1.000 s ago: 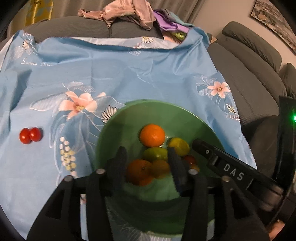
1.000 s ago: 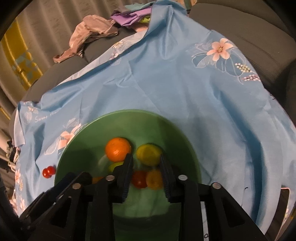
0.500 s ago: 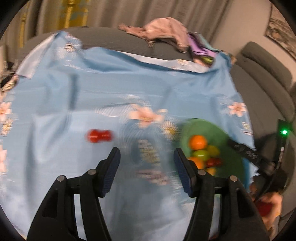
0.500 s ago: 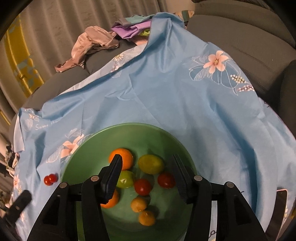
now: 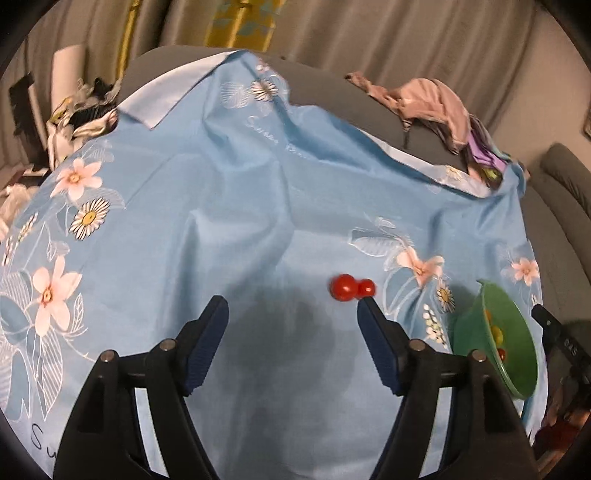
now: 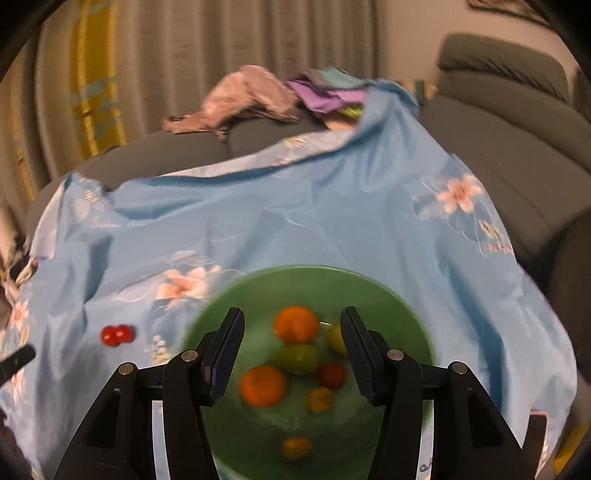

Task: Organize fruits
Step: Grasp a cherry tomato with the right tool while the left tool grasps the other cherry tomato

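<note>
Two red cherry tomatoes (image 5: pixel 351 287) lie side by side on the blue flowered cloth (image 5: pixel 229 206), just ahead of my open left gripper (image 5: pixel 291 306), close to its right fingertip. They also show in the right wrist view (image 6: pixel 116 334), left of the green bowl (image 6: pixel 314 280). The bowl holds two oranges (image 6: pixel 295 324), a green fruit (image 6: pixel 297 357), a yellow one, a red one and small orange ones. My right gripper (image 6: pixel 292 322) is open and empty above the bowl. In the left wrist view the bowl (image 5: pixel 484 336) sits at the far right.
The cloth covers a grey sofa (image 6: pixel 517 140). A pile of pink and purple clothes (image 6: pixel 266 96) lies at the back. Curtains (image 5: pixel 369 33) hang behind. More clutter (image 5: pixel 74 114) sits at the far left.
My left gripper left the bowl, opened and swung left to face the two red tomatoes. My right gripper opened, dropped a small fruit into the bowl and rose a little.
</note>
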Action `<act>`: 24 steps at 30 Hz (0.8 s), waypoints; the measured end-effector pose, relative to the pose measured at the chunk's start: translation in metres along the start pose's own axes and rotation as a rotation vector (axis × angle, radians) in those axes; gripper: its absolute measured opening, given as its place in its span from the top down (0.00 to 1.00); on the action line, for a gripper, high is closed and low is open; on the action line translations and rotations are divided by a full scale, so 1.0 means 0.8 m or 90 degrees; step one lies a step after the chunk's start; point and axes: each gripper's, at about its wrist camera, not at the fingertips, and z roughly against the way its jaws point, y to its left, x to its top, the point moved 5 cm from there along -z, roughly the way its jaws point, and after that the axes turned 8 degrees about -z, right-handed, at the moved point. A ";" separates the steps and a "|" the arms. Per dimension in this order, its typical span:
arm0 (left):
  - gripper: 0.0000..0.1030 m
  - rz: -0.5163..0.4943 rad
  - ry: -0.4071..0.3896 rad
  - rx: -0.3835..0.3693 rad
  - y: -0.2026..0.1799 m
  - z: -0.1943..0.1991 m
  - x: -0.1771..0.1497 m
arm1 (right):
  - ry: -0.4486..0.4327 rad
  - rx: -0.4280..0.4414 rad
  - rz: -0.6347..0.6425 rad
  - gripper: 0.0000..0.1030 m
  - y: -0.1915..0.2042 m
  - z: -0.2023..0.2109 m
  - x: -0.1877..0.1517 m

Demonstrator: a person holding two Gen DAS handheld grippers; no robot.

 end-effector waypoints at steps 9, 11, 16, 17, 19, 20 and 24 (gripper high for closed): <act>0.30 0.040 0.047 -0.028 0.022 -0.022 -0.003 | 0.157 0.233 0.047 0.47 0.172 -0.055 0.002; 0.30 0.051 0.052 -0.027 0.028 -0.022 -0.004 | 0.225 0.243 0.038 0.47 0.200 -0.093 -0.009; 0.30 0.067 0.048 -0.031 0.035 -0.020 -0.001 | 0.289 0.150 0.009 0.69 0.217 -0.169 -0.032; 0.30 0.067 0.050 -0.031 0.036 -0.021 -0.001 | 0.296 0.143 -0.001 0.69 0.215 -0.179 -0.036; 0.30 0.067 0.054 -0.035 0.035 -0.024 -0.001 | 0.312 0.147 -0.016 0.69 0.215 -0.188 -0.042; 0.30 0.066 0.056 -0.036 0.034 -0.025 -0.002 | 0.325 0.153 -0.017 0.69 0.216 -0.192 -0.046; 0.30 0.060 0.059 -0.034 0.031 -0.029 -0.002 | 0.332 0.166 -0.005 0.69 0.226 -0.194 -0.058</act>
